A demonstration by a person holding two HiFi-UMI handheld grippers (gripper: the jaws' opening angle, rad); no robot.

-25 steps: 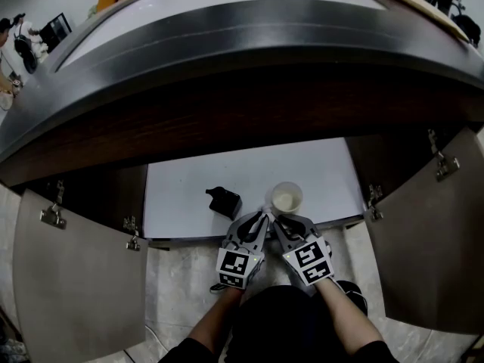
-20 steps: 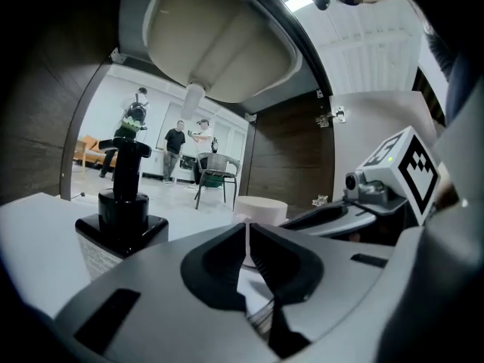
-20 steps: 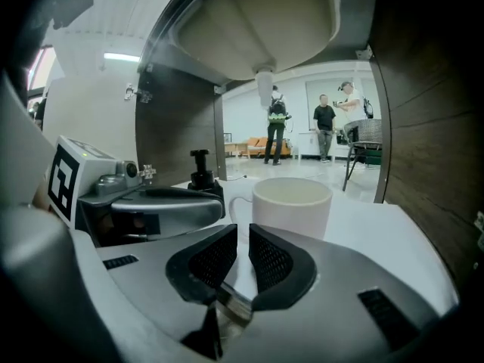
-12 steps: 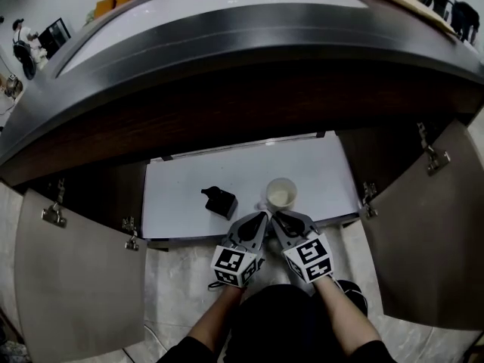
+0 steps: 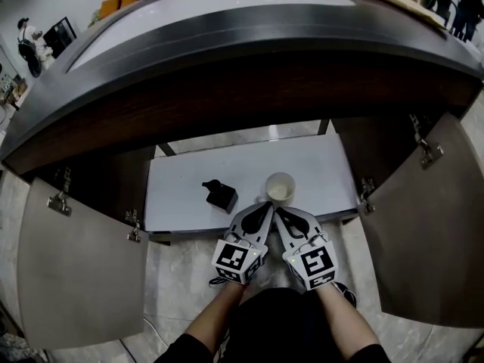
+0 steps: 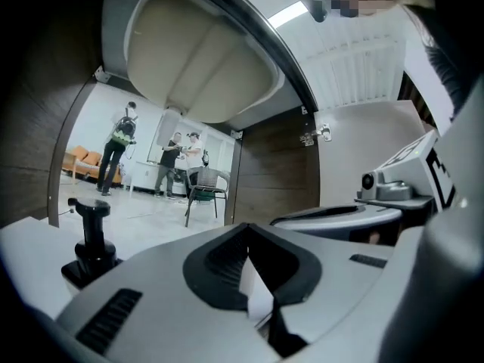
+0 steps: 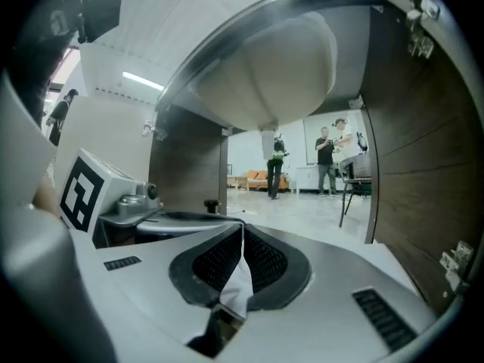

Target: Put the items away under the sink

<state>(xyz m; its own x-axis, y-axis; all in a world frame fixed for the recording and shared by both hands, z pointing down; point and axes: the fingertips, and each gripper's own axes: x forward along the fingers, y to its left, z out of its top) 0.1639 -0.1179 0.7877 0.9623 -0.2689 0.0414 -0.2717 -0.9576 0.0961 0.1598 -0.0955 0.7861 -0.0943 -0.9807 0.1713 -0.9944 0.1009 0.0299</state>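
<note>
**Under-sink cabinet stocked, doors wide open**

Beneath the dark curved counter [image 5: 227, 44], the flat white cabinet floor [image 5: 181, 195] is laid open to view. The two grey-brown cabinet doors [image 5: 76, 271] are swung out to either side of it. The pale rounded underside of the sink basin [image 6: 197, 59] is seen hanging above that floor in both gripper views.

Two items are stood on the white floor, both close to its front edge. A small black pump-topped dispenser [image 5: 220, 195] is set upright near the middle of the edge. A round white cup [image 5: 280, 187] is set a little to the right of it, apart from it and mouth up.

The left gripper [image 5: 262, 210] and the right gripper [image 5: 278, 213] are held side by side just outside the front edge of the white floor, pointed towards the cup. The jaws of each are brought fully together, and nothing is clamped in either. Neither item is touched.

The stowing of these two items is judged to be done, since both are rested inside and released. No further item waiting to be put away is shown. What is left, as far as can be judged, is for the two doors to be shut, which are not yet touched.
</note>
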